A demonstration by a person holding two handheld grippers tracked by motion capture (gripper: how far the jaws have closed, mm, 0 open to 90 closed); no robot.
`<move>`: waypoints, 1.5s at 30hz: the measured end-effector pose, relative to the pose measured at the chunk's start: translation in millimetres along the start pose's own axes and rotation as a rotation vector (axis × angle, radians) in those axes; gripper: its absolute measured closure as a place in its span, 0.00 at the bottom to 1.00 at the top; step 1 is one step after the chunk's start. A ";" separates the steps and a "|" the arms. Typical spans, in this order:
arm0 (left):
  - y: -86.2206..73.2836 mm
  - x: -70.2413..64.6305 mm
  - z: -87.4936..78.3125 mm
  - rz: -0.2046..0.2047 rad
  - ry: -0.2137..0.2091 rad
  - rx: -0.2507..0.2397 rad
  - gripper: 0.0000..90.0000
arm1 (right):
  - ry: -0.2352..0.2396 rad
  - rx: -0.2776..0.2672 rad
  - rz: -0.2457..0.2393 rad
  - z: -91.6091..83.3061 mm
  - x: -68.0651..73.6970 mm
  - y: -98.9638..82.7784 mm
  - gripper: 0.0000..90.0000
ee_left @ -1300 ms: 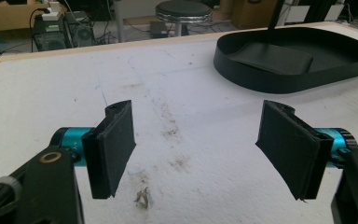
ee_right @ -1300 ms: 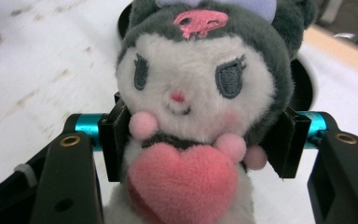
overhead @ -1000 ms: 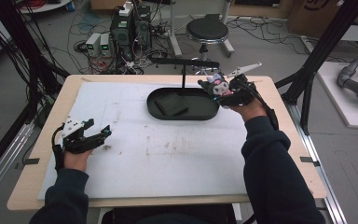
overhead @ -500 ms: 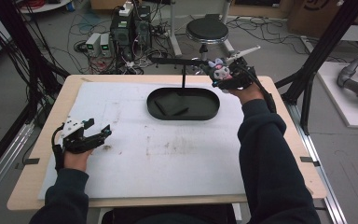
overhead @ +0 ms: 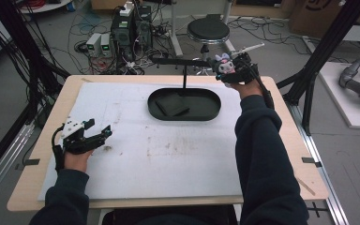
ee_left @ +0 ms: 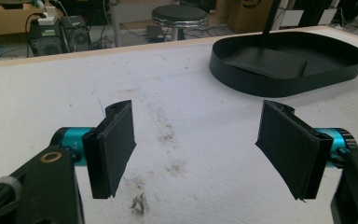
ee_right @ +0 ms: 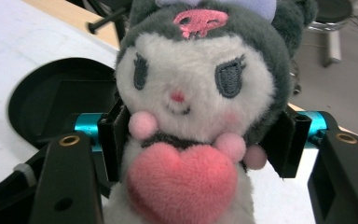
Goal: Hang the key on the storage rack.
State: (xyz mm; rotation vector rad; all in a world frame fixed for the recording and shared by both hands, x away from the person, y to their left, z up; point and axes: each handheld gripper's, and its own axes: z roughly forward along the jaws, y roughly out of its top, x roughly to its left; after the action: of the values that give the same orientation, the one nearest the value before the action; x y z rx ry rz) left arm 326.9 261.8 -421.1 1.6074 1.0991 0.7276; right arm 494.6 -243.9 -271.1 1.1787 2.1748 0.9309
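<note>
You are clamping the plush toy (ee_right: 200, 107) in your right gripper (overhead: 236, 69) at the table's one o'clock corner, beside the stand's crossbar (overhead: 178, 61), and it risks snagging or slipping there, while your left gripper (overhead: 96, 133) is resting with jaws spread, empty.

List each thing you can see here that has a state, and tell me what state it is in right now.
Left gripper: open, nothing between its jaws, low over the white mat.
Right gripper: shut on the plush toy, held up beyond the tray.
Plush toy: clamped at its sides, upright, off the table.
Black oval tray: on the mat, a flat dark pad inside.
Stand: upright in the tray, nothing hanging from its crossbar.
</note>
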 end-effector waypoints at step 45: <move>-0.3 -1.6 0.3 0.004 0.000 0.006 0.30 | -0.074 0.114 -0.023 43.6 22.1 -38.5 0.25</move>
State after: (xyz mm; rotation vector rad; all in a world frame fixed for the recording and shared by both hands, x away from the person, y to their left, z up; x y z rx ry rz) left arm 326.4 260.3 -421.4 1.6153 1.0989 0.7277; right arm 493.5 -225.7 -330.5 1.2184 2.2019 0.7510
